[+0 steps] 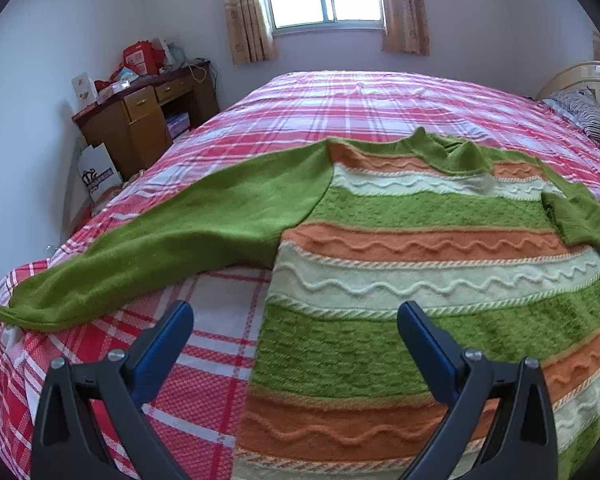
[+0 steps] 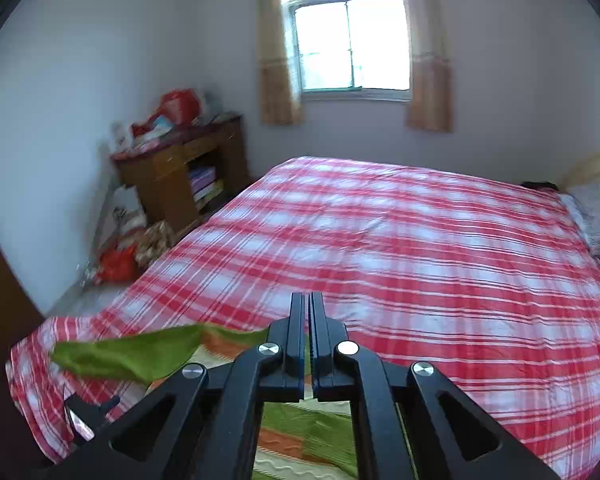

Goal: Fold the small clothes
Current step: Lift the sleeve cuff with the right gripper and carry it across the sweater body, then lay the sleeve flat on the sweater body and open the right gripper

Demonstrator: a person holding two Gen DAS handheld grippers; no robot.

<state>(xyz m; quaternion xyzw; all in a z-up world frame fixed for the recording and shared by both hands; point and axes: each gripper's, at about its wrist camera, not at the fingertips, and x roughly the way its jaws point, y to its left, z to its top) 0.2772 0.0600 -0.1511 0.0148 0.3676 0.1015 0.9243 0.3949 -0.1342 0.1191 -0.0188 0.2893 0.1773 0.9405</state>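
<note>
**Folding barely begun**

Left sleeve (image 1: pixel 140 248) stretched flat across plaid bed (image 1: pixel 340 100); left gripper (image 1: pixel 296 320) spread wide, empty, above striped sweater (image 1: pixel 400 280). Right sleeve (image 1: pixel 580 220) already folded inward. Right gripper (image 2: pixel 310 300) clenched, nothing visibly pinched. Body folds remaining.

sweater (image 1: pixel 400 240) has green, orange and cream wavy stripes with plain green sleeves, bed (image 1: pixel 340 108) sheet is red-white plaid
</note>
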